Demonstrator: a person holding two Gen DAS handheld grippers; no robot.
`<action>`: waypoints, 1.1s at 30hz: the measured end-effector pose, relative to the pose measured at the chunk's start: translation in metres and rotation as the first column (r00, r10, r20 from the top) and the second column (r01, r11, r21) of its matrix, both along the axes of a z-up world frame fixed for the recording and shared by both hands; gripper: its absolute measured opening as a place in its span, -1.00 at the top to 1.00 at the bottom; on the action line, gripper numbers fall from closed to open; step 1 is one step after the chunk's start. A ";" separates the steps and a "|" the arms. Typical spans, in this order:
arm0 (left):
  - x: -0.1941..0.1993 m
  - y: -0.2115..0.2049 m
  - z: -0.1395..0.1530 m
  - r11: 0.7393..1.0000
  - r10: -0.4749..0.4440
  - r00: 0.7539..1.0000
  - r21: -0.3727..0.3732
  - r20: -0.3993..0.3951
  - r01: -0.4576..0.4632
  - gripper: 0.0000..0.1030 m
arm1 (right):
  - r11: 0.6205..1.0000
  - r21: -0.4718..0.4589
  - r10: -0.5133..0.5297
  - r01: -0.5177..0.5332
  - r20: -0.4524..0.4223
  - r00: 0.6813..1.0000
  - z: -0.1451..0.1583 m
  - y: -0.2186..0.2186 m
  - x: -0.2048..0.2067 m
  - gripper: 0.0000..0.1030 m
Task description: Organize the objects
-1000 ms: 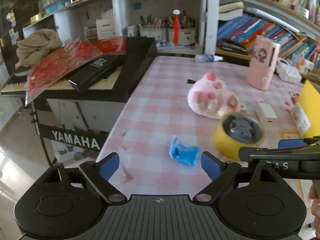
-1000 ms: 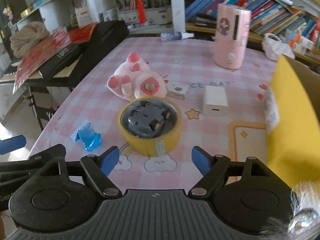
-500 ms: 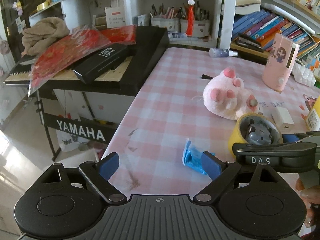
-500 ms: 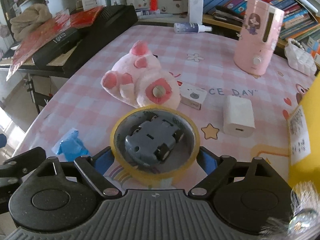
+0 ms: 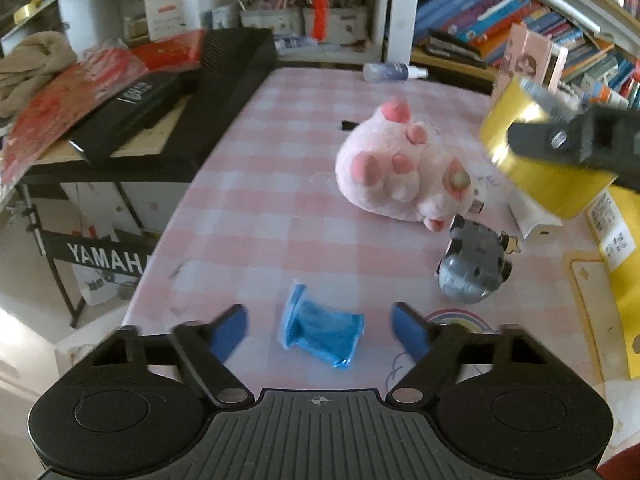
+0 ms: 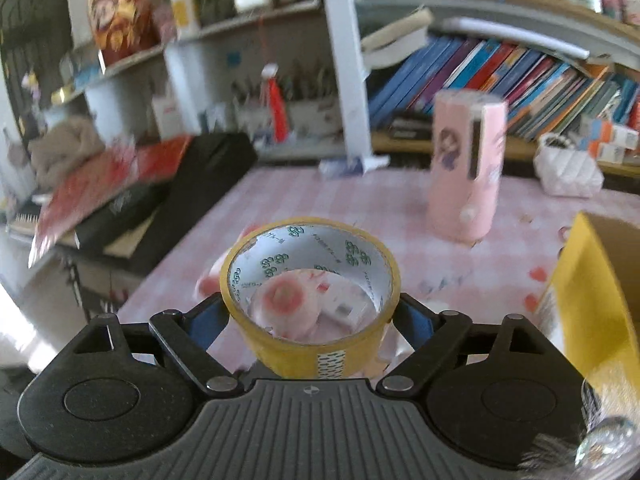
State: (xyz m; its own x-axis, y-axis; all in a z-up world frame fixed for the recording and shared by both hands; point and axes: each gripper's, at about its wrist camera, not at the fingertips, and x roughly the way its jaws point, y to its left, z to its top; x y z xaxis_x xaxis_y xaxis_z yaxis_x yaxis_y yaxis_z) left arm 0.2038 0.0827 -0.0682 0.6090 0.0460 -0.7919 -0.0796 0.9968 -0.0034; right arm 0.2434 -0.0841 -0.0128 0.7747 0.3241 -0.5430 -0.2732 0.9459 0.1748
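With the right gripper pinching the yellow tape roll aloft, the left gripper, jaws just narrowing (not yet touching), should settle squarely over the blue wrapper beside the grey toy car.

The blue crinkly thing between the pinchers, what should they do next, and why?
Probably close the left gripper on the blue wrapper. Its jaws have just been closing, the wrapper lies between the pads untouched, and the right gripper already holds the yellow tape roll.
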 end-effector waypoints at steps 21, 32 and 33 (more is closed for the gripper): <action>-0.028 0.007 0.046 1.000 0.005 0.982 -0.020 0.187 -0.001 0.24 | 1.000 -0.008 0.000 0.000 -0.034 0.999 0.001 0.003 -0.011 -0.70; -0.066 0.005 0.053 0.998 -0.056 0.975 -0.010 0.213 0.060 0.24 | 0.997 -0.070 -0.017 0.013 -0.057 0.998 0.005 0.009 -0.054 -0.70; -0.071 0.005 0.053 0.998 -0.062 0.974 -0.011 0.217 0.066 0.24 | 0.997 -0.072 -0.024 0.019 -0.058 0.998 0.006 0.008 -0.060 -0.70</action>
State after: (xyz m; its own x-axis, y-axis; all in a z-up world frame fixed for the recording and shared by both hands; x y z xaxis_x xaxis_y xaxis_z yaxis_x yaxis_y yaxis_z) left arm 0.1333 0.0874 -0.0147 0.7671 -0.0113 -0.6415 -0.0113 0.9995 -0.0310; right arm 0.1835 -0.0760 -0.0072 0.7471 0.2667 -0.6089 -0.2440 0.9621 0.1221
